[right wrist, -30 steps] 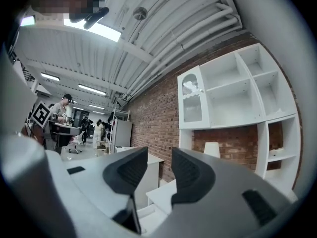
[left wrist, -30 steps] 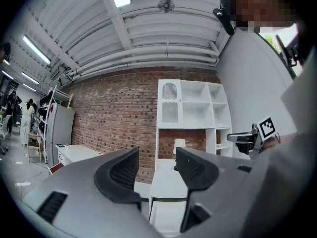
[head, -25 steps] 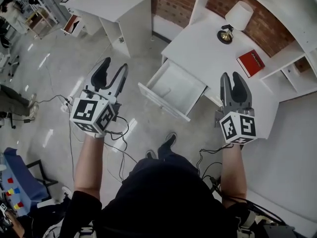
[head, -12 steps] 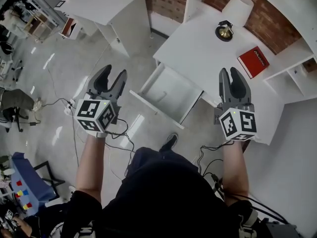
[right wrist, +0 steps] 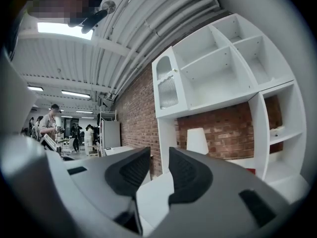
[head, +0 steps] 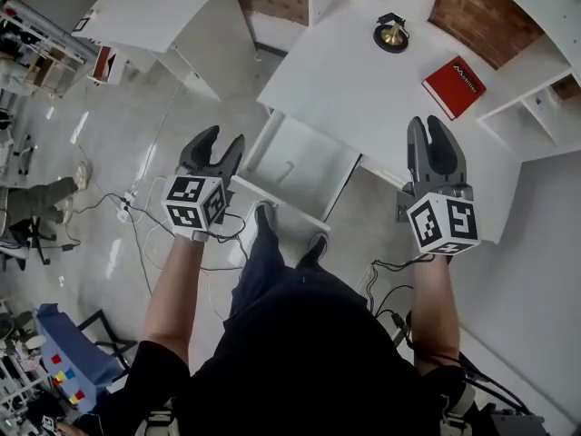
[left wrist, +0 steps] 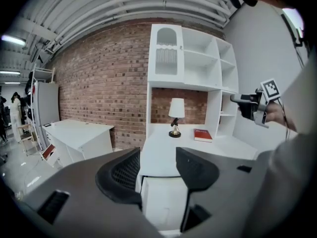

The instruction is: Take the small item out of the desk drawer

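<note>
- Head view: the left gripper [head: 221, 143] hangs just left of the open drawer [head: 318, 175] of the white desk [head: 345, 71], jaws spread and empty. The small item [head: 289, 165] shows only as a faint pale shape on the drawer's floor, clear of both grippers. The right gripper [head: 426, 127] hangs over the desk's near right edge. A lamp [head: 392, 33] and a red book [head: 453, 86] sit on the desktop, well apart.
- Left gripper view: the left gripper [left wrist: 158, 157] is released, its jaws wide apart with nothing between them. Past the gap lie the desk [left wrist: 158, 145] and the open drawer [left wrist: 163, 192]; the small item [left wrist: 163, 210] is barely visible there. The lamp [left wrist: 174, 115] and red book [left wrist: 203, 135] stand beneath the shelf unit [left wrist: 190, 58]. The right gripper [left wrist: 250, 105] shows at the right.
- Right gripper view: the right gripper [right wrist: 159, 155] has its jaws closing, a narrow gap left and nothing held. Behind them rise the lamp [right wrist: 197, 140] and shelf unit [right wrist: 223, 68].
</note>
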